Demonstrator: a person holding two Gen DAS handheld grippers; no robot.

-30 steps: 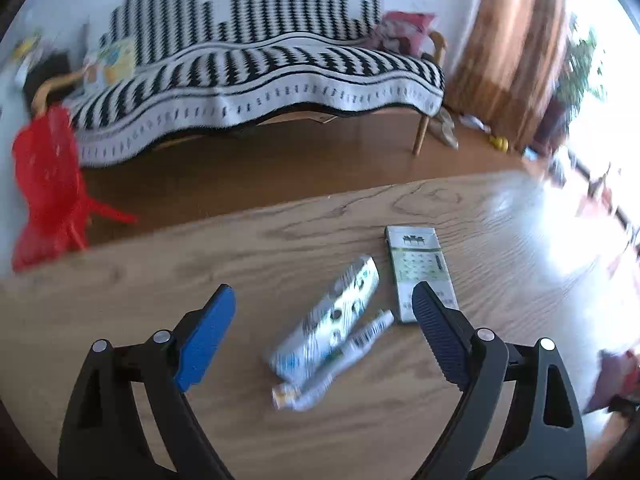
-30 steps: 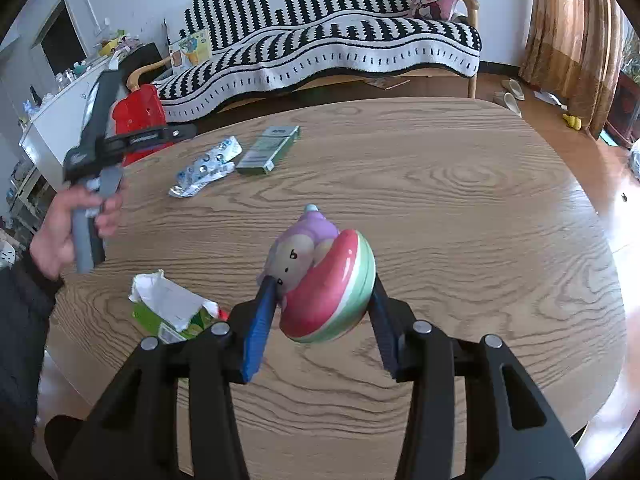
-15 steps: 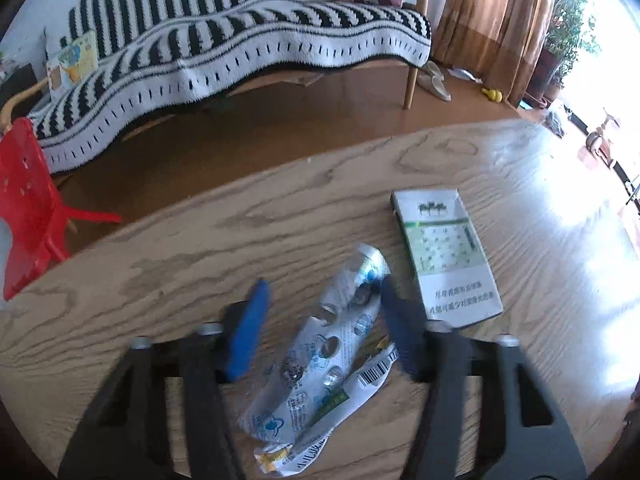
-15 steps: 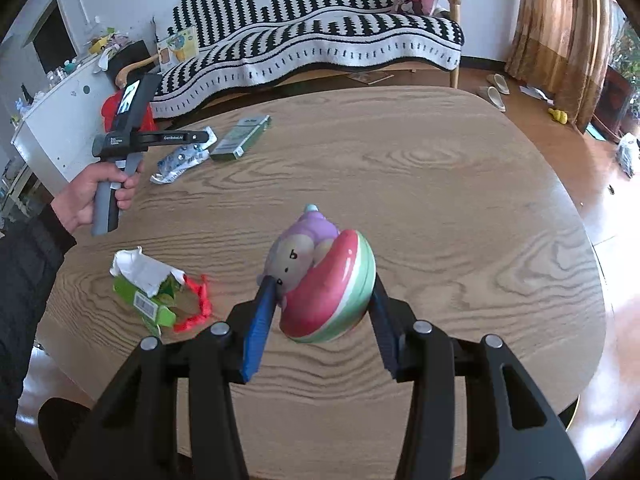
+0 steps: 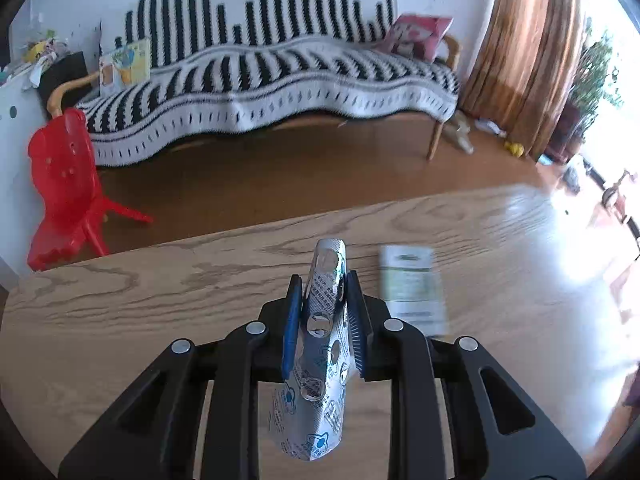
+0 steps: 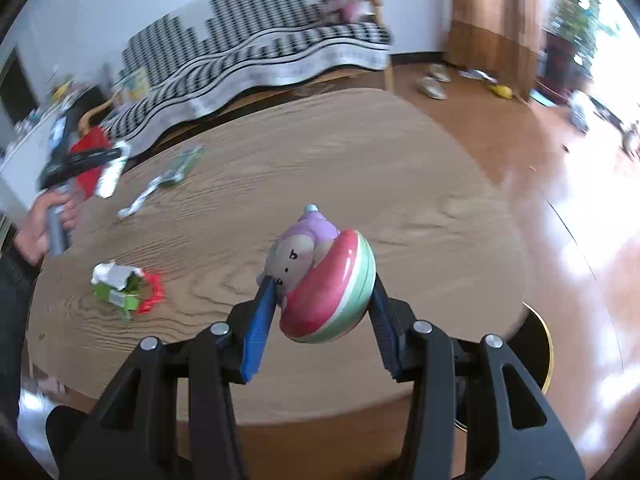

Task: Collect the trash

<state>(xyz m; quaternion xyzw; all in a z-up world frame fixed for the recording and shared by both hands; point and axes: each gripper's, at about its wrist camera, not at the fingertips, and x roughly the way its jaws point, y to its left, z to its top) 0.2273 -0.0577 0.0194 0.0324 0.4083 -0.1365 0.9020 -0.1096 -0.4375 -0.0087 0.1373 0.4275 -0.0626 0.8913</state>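
Foil wrapper (image 5: 322,344) is clamped between the fingers of the left gripper (image 5: 322,292) and is held clear of the table (image 5: 160,300), so it should be carried level and kept pinched until a bin is reached; none is seen. A watermelon-shaped toy (image 6: 320,276) is gripped by the right gripper (image 6: 320,300). Only the right wrist view shows what is left on the table: a crumpled green carton (image 6: 116,288), a thin wrapper strip (image 6: 140,198) and a green box (image 6: 186,160).
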